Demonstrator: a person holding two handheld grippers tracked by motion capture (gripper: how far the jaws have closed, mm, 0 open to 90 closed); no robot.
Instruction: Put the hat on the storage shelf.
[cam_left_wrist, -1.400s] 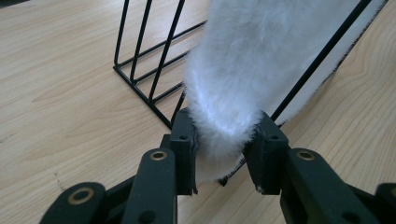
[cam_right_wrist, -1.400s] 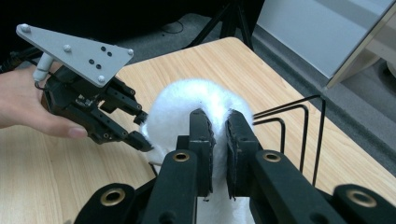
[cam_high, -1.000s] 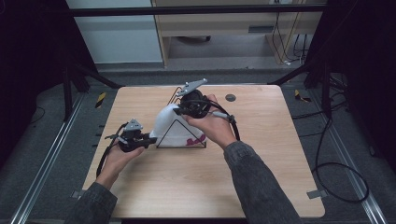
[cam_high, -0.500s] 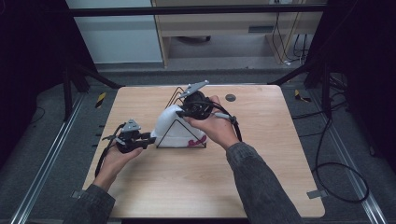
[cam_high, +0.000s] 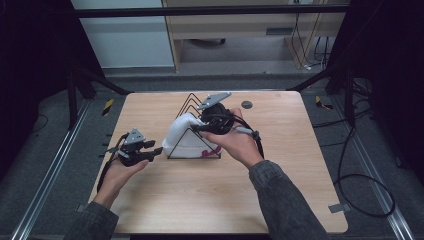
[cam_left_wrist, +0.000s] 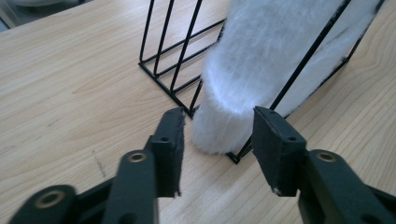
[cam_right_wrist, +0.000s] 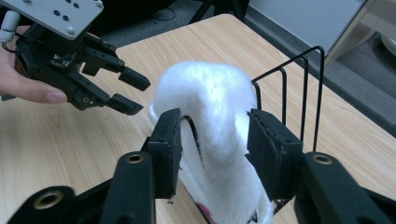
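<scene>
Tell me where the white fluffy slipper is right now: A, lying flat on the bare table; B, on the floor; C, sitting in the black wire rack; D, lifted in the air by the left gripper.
C: the white fluffy slipper sits in the black wire rack on the table, its wires crossing the fur.

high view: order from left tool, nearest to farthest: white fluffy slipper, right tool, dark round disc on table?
1. white fluffy slipper, just right of the left tool, in the black wire rack.
2. right tool, above the slipper's right part.
3. dark round disc, far side of the table.
</scene>
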